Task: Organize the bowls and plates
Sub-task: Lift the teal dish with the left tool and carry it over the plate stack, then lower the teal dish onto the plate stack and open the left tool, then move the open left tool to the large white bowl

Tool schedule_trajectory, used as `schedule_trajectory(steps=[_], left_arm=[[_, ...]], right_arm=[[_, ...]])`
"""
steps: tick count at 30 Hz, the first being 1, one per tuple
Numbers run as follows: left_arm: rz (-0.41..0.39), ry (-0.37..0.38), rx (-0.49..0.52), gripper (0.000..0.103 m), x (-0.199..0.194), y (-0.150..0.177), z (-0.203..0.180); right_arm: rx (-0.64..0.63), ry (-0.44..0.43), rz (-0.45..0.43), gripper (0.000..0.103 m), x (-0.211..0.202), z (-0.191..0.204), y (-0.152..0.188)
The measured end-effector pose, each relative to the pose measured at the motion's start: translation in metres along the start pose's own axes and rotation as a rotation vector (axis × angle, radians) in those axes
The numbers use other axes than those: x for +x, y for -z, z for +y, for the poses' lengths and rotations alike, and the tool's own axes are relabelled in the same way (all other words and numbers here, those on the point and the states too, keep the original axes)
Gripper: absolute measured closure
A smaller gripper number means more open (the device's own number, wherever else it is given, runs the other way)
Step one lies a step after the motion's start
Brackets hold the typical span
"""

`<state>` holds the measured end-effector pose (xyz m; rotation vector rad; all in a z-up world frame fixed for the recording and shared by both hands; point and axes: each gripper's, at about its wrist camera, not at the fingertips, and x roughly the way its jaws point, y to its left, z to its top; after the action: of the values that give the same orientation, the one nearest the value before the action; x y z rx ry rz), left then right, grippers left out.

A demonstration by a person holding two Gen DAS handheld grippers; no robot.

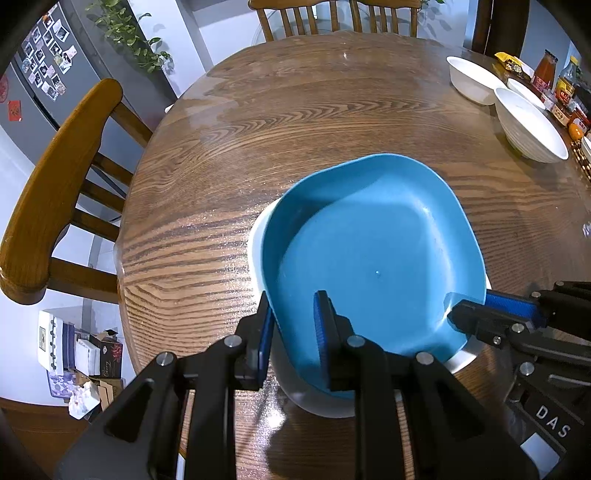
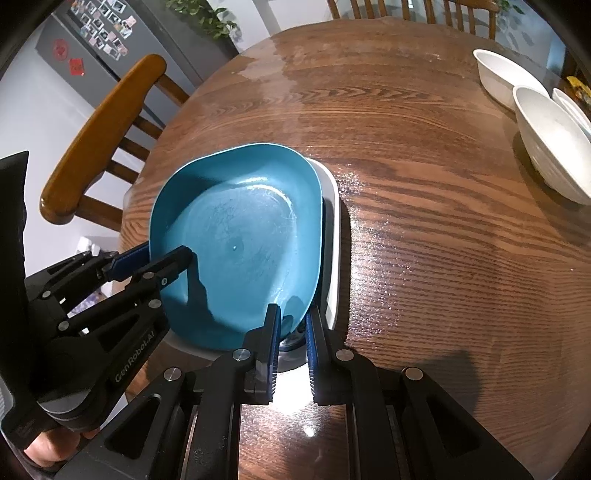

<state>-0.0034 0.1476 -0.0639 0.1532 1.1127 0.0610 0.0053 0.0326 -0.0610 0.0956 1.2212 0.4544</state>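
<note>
A blue squarish plate (image 1: 373, 254) rests on a white plate (image 1: 255, 236) near the front of the round wooden table (image 1: 295, 110). My left gripper (image 1: 295, 325) straddles the blue plate's near-left rim, one finger inside and one outside. My right gripper (image 2: 293, 328) straddles the blue plate's (image 2: 240, 236) near-right rim above the white plate (image 2: 332, 236). Each gripper shows in the other's view, the right (image 1: 491, 314) and the left (image 2: 155, 258), both pinching the rim. White bowls (image 1: 528, 125) (image 2: 550, 147) stand at the far right.
A wooden chair (image 1: 55, 184) stands at the table's left edge and another chair (image 1: 332, 14) at the far side. Sauce bottles and jars (image 1: 557, 88) crowd the far right edge. Boxes (image 1: 81, 354) lie on the floor at left.
</note>
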Motion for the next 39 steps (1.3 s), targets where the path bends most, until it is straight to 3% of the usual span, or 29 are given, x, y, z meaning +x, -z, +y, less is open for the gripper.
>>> schedule_trajectory(steps=[15, 19, 25, 33, 35, 37, 39], left_arm=[[-0.001, 0.002, -0.004, 0.081, -0.001, 0.0, -0.001], [-0.016, -0.006, -0.003, 0.069, -0.005, 0.001, -0.001], [-0.023, -0.008, -0.01, 0.069, -0.009, 0.001, 0.0], [-0.048, 0.001, -0.024, 0.046, -0.018, -0.003, 0.0], [-0.053, 0.003, -0.027, 0.036, -0.02, -0.005, -0.002], [-0.058, 0.006, -0.03, 0.029, -0.021, -0.006, -0.004], [-0.06, 0.012, -0.036, 0.025, -0.023, -0.008, -0.007]], right_arm=[[0.004, 0.029, -0.017, 0.091, -0.002, 0.005, 0.001], [0.004, 0.043, -0.033, 0.091, -0.006, 0.005, 0.001], [0.012, 0.054, -0.049, 0.091, -0.011, 0.001, 0.0], [0.028, 0.057, -0.077, 0.09, -0.022, -0.004, 0.003], [0.028, 0.059, -0.081, 0.086, -0.023, -0.003, 0.004], [0.032, 0.061, -0.099, 0.066, -0.029, -0.005, 0.007], [0.037, 0.066, -0.119, 0.057, -0.035, -0.006, 0.01]])
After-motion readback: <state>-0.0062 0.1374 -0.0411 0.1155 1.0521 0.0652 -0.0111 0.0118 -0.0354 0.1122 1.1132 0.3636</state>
